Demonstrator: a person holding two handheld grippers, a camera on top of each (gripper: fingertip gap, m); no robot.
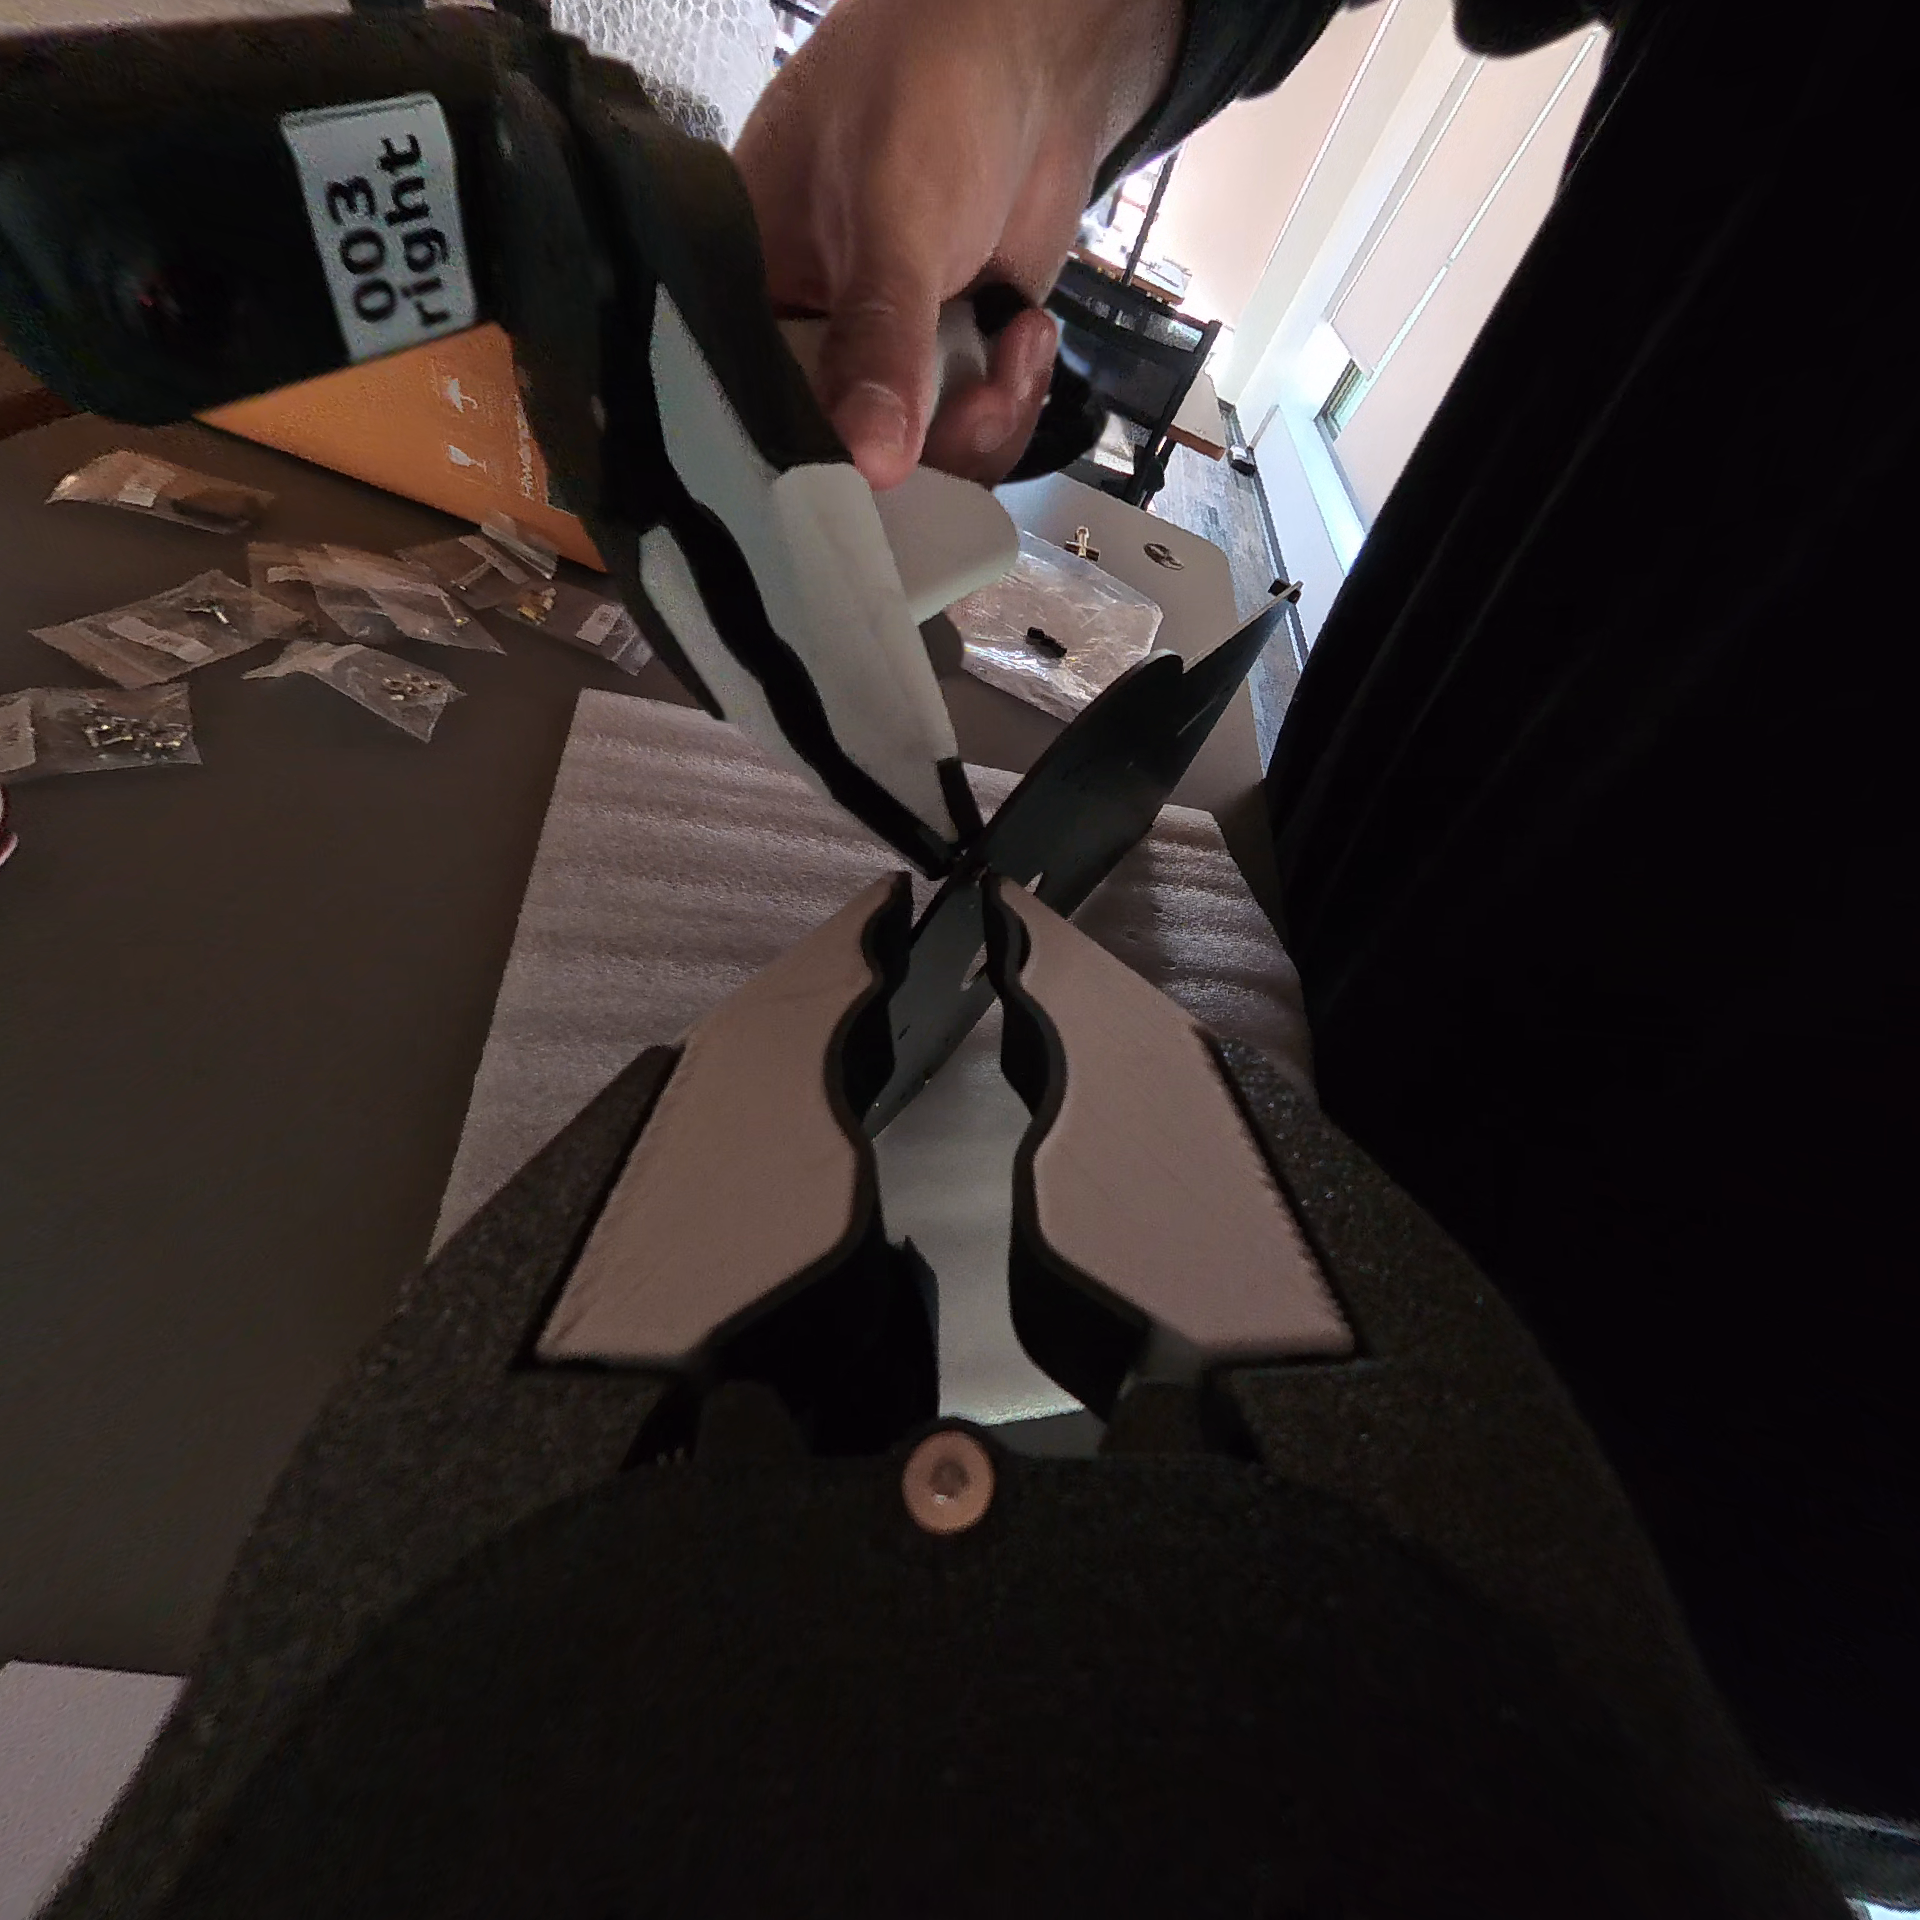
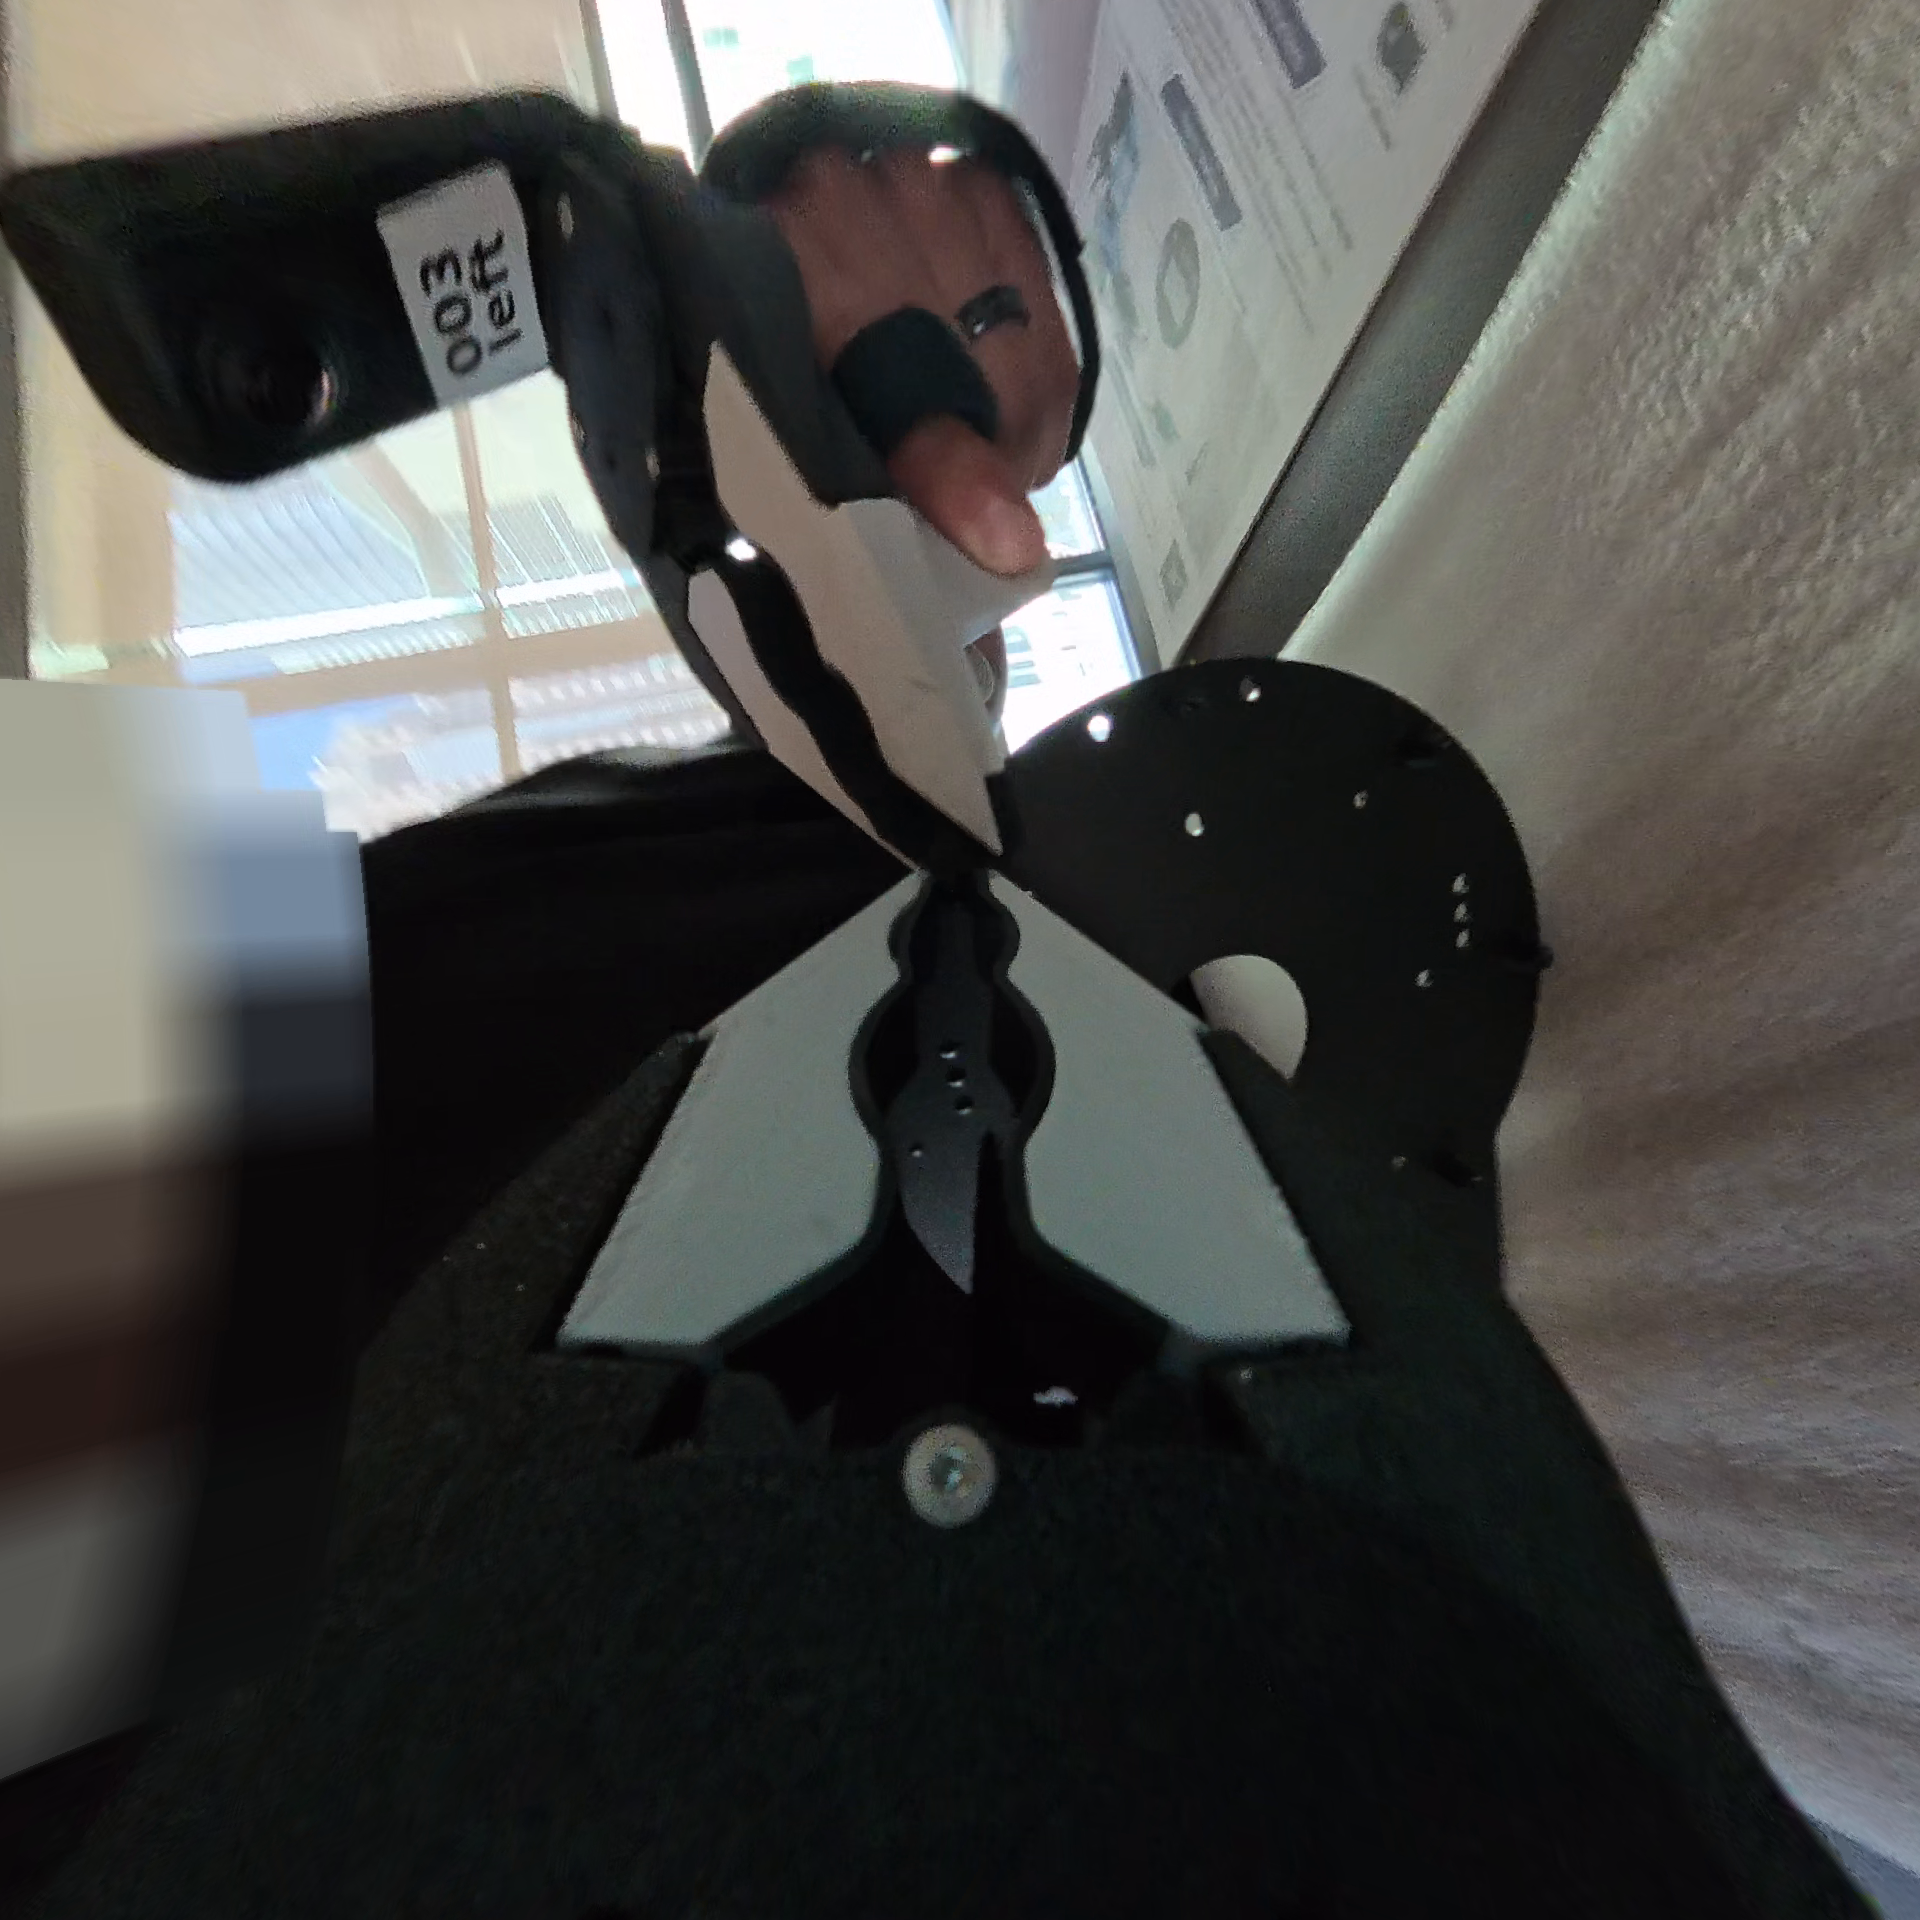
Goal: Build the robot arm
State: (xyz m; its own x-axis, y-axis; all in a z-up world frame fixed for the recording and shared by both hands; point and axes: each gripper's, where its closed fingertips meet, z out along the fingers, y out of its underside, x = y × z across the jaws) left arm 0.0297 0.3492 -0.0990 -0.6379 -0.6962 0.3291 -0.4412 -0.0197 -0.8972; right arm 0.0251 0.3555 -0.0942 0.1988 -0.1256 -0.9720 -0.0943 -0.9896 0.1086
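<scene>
both pinched tip to tip on one black plate (image 2: 1278, 862) — left gripper (image 1: 948, 883) from below, right gripper (image 2: 951, 883) angled down from above, hands gripping handles; plate tilted above foam sheet (image 1: 665, 831) near table (image 1: 260, 987) edge.

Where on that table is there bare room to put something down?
Bare dark tabletop lies between the foam sheet and the small bags. The far side is crowded with bags and an orange box. Both grippers hold a black plate over the foam.
</scene>
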